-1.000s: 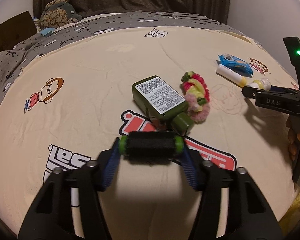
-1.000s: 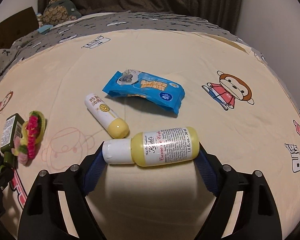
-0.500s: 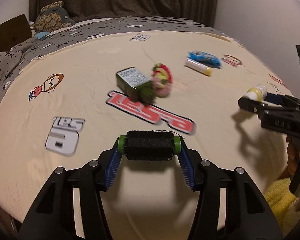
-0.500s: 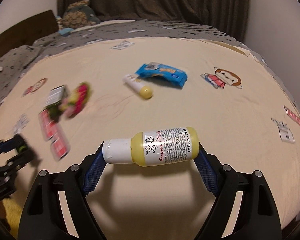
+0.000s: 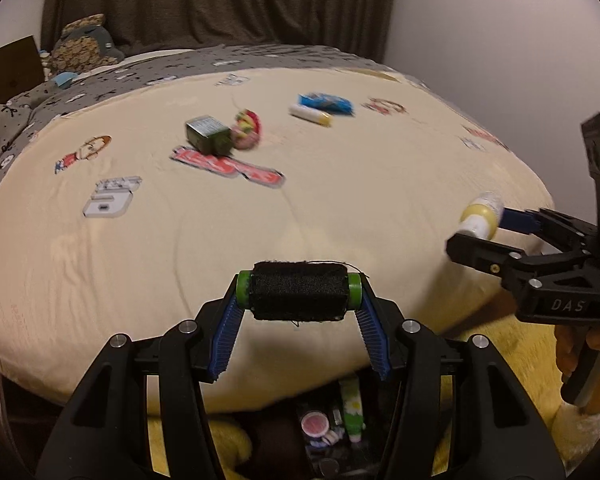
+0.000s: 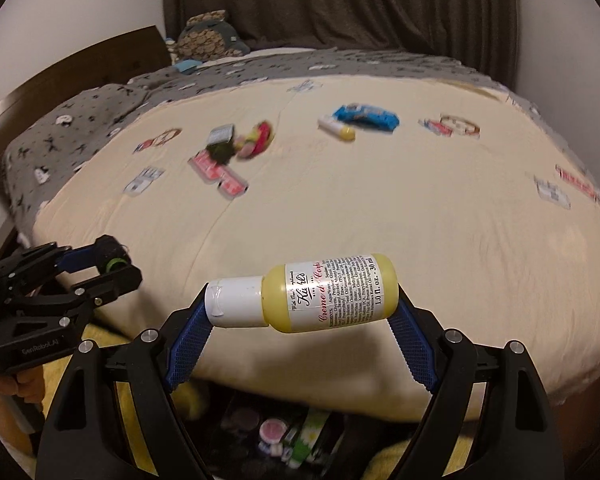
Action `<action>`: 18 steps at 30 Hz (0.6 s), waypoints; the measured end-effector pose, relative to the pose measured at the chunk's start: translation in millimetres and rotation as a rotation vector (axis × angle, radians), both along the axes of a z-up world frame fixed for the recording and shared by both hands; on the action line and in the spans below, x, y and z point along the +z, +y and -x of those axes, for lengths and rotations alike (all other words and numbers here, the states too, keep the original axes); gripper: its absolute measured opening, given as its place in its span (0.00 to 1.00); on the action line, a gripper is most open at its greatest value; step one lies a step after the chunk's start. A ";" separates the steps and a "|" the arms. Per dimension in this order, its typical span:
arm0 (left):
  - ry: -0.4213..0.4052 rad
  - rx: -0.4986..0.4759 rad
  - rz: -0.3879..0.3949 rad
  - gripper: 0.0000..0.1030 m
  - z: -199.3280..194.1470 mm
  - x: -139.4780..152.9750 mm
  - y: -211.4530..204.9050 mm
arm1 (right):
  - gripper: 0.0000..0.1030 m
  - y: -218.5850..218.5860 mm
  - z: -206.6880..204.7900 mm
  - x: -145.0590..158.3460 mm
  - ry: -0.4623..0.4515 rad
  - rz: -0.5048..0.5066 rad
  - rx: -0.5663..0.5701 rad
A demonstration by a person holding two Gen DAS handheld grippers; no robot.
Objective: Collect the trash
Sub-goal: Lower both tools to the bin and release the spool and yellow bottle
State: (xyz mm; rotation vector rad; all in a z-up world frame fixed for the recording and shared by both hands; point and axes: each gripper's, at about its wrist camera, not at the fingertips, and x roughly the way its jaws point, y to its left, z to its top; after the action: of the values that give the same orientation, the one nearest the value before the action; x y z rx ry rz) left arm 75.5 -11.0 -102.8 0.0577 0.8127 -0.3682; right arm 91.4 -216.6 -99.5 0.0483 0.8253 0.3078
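My left gripper [image 5: 299, 297] is shut on a black hair roller with green ends [image 5: 299, 297], held crosswise above the bed's near edge. My right gripper [image 6: 302, 296] is shut on a small yellow lotion bottle with a white cap [image 6: 328, 294], lying sideways between the blue pads. In the left wrist view that yellow bottle [image 5: 481, 216] shows at the right in the other gripper. Below both grippers a dark bin [image 5: 332, 436] holds several small items. Left on the bed are a green bottle [image 5: 208, 136], a pink scrunchie [image 5: 248, 128], a white-and-yellow tube [image 5: 311, 115] and a blue wrapper [image 5: 326, 102].
The cream quilt [image 5: 340, 200] with cartoon prints covers the bed. A grey patterned blanket [image 6: 100, 120] and a plush toy [image 6: 208, 40] lie at the far end. Something yellow [image 6: 100, 340] lies on the floor beside the bin. A hand [image 5: 580, 348] holds the right gripper's handle.
Both grippers have pulled back from the middle of the bed to its near edge, each still holding its item. The bin has come into view below them.
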 end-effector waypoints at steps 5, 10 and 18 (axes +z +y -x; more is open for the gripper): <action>0.045 -0.048 -0.002 0.50 29.3 -19.4 -11.5 | 0.81 -0.9 29.3 -17.7 0.036 -0.009 0.002; 0.114 -0.061 0.009 0.50 43.9 -45.8 -16.0 | 0.81 0.3 46.9 -39.9 0.077 -0.011 0.002; 0.221 -0.067 -0.030 0.50 51.7 -90.5 -17.8 | 0.81 1.5 57.1 -85.1 0.199 -0.037 -0.033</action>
State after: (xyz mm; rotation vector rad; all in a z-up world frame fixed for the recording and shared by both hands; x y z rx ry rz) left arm 23.9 -28.8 -193.2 0.0732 1.0365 -0.4306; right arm 34.3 -215.1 -184.7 0.1286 1.0156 0.2896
